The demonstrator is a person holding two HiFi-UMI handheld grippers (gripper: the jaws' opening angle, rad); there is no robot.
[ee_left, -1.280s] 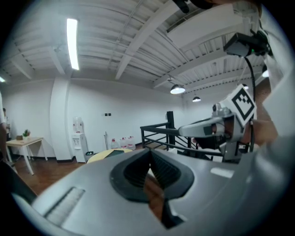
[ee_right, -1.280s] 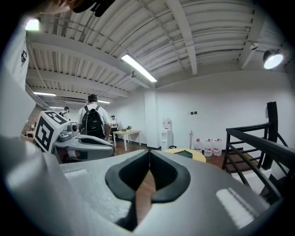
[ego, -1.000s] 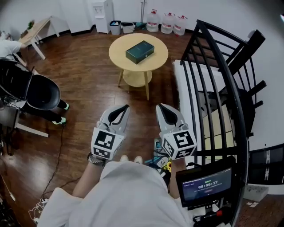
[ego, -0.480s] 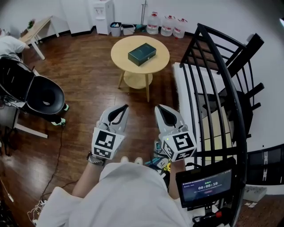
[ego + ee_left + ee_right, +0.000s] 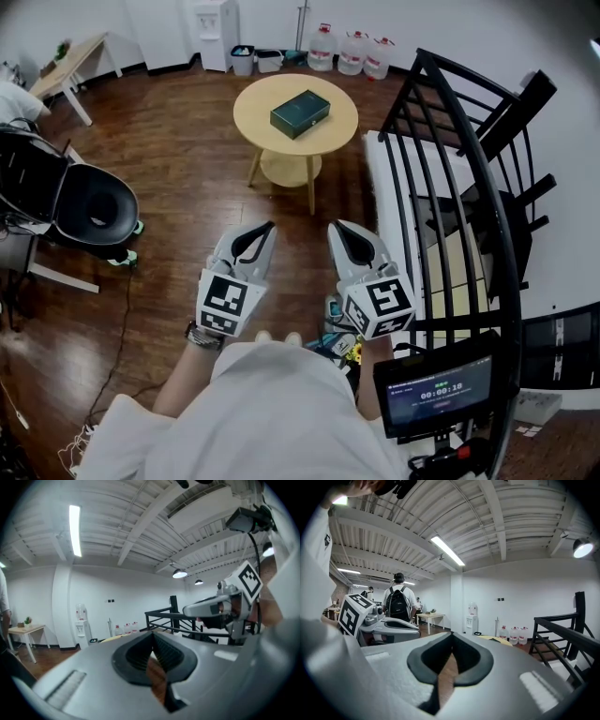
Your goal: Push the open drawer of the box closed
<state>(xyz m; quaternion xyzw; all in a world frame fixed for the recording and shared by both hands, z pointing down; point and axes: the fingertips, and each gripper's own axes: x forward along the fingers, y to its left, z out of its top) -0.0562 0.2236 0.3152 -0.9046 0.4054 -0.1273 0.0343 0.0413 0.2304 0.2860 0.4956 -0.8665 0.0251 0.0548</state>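
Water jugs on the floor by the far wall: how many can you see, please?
3, side by side beyond the round wooden table: left clear plastic jug, middle jug, right jug. Others may be hidden.

The only text that can be read is on the small screen (image 5: 436, 394) at the lower right of the head view: a timer in light digits, which seems to read 00:00:18. A short line above the digits is too small to read. The left cube (image 5: 221, 303) and the right cube (image 5: 380, 302) carry black-and-white square code patterns, not letters. Any print on the dark green box (image 5: 300, 113) cannot be read.
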